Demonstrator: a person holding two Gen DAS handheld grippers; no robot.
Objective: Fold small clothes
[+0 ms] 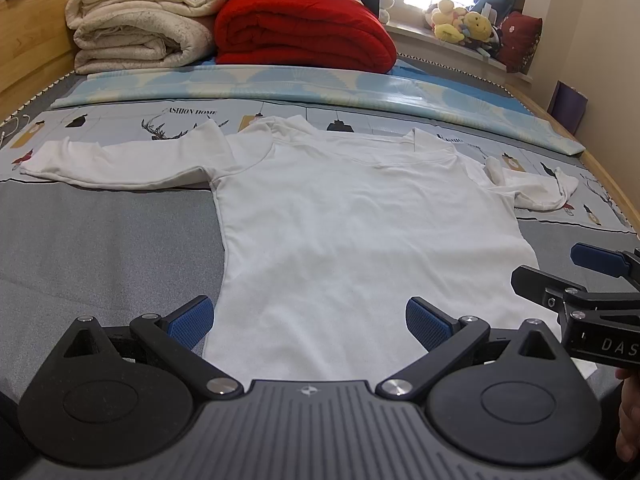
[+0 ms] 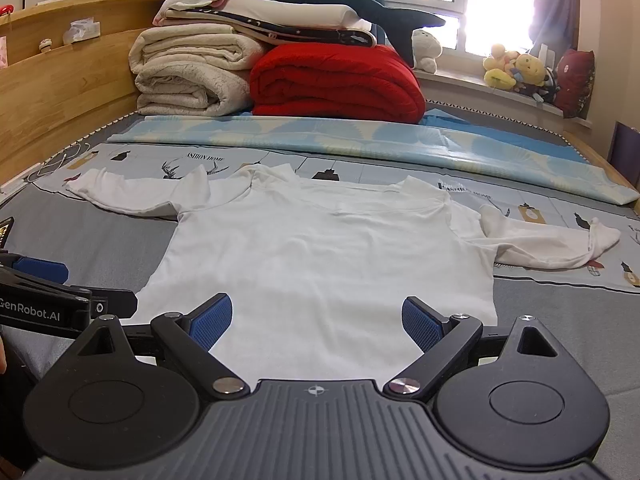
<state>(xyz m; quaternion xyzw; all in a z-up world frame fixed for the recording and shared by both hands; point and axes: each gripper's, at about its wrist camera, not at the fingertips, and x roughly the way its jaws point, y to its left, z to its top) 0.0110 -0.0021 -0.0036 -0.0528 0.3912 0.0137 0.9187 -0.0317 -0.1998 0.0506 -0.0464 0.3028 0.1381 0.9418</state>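
Observation:
A small white long-sleeved shirt (image 1: pixel 352 232) lies flat on the bed, collar away from me, hem nearest. Its left sleeve (image 1: pixel 116 164) stretches out straight; its right sleeve (image 1: pixel 536 188) is crumpled at the cuff. My left gripper (image 1: pixel 310 320) stands open over the hem's left part, blue pads apart, nothing between them. In the right wrist view the same shirt (image 2: pixel 320 256) fills the middle, and my right gripper (image 2: pixel 318 322) hovers open over the hem's right part. Each gripper shows in the other's view: the right gripper (image 1: pixel 560 276) at the right edge, the left gripper (image 2: pixel 60 284) at the left edge.
The bed (image 1: pixel 100 248) has a grey sheet with a printed band. A folded blue patterned cover (image 1: pixel 320 92) lies behind the shirt. Beyond it are stacked cream blankets (image 1: pixel 140 28) and a red quilt (image 1: pixel 308 36). Plush toys (image 1: pixel 464 24) sit on the window sill. A wooden bed frame (image 2: pixel 60 92) runs along the left.

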